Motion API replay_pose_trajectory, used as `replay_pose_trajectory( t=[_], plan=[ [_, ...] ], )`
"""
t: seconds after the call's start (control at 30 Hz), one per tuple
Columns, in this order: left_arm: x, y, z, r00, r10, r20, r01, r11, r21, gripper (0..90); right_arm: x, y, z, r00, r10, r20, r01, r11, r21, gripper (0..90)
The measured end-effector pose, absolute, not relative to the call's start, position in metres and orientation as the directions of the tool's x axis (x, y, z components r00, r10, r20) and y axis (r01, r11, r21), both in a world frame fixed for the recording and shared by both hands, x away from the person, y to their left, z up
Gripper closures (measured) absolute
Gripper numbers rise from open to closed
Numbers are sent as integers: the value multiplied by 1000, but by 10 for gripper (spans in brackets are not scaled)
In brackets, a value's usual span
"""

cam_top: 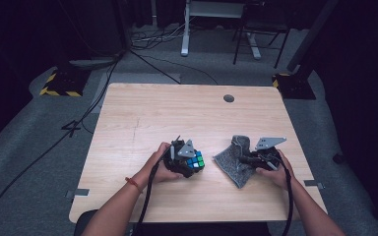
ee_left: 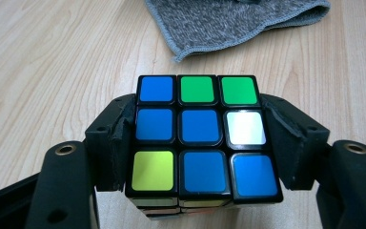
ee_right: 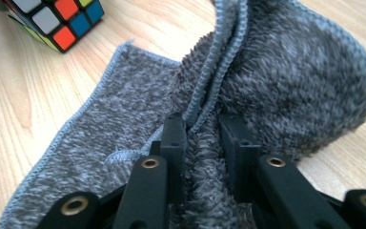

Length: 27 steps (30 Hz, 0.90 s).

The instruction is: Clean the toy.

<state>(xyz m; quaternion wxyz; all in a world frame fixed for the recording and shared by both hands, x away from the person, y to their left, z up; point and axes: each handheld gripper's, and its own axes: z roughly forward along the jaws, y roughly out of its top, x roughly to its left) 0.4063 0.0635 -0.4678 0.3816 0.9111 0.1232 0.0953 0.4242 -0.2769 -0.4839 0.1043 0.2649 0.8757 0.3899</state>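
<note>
Mid-grasp step: left gripper (ee_left: pixel 198 143) clamping cube (ee_left: pixel 200 138) by its sides, table (cam_top: pixel 142 118) at 7 o'clock; right gripper (ee_right: pixel 202 138) pinching bunched grey cloth (ee_right: pixel 286 71) at 5 o'clock. Next, likely: lifting cloth toward cube, keeping both grips firm.

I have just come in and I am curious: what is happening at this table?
A person holds a gripper in each hand at the light wooden table. The left gripper has its jaws shut on a colourful puzzle cube. The right gripper pinches a fold of a grey fluffy cloth, partly lifted beside the cube.
</note>
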Motion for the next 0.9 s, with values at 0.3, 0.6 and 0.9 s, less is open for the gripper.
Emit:
replay_pose_trajectory(
  t=[0.3,0.6,0.9],
  plan=[
    [408,69,-464,944,325,59,177,-650,739,259,424,-278,-482,-827,562,4,385,561,733,587],
    [399,75,-454,925,362,115,168,-660,732,174,418,-276,-466,-826,563,-14,371,563,739,389],
    [388,81,-444,908,372,193,147,-715,684,169,409,-268,-451,-842,534,-81,329,626,706,284]
  ],
)
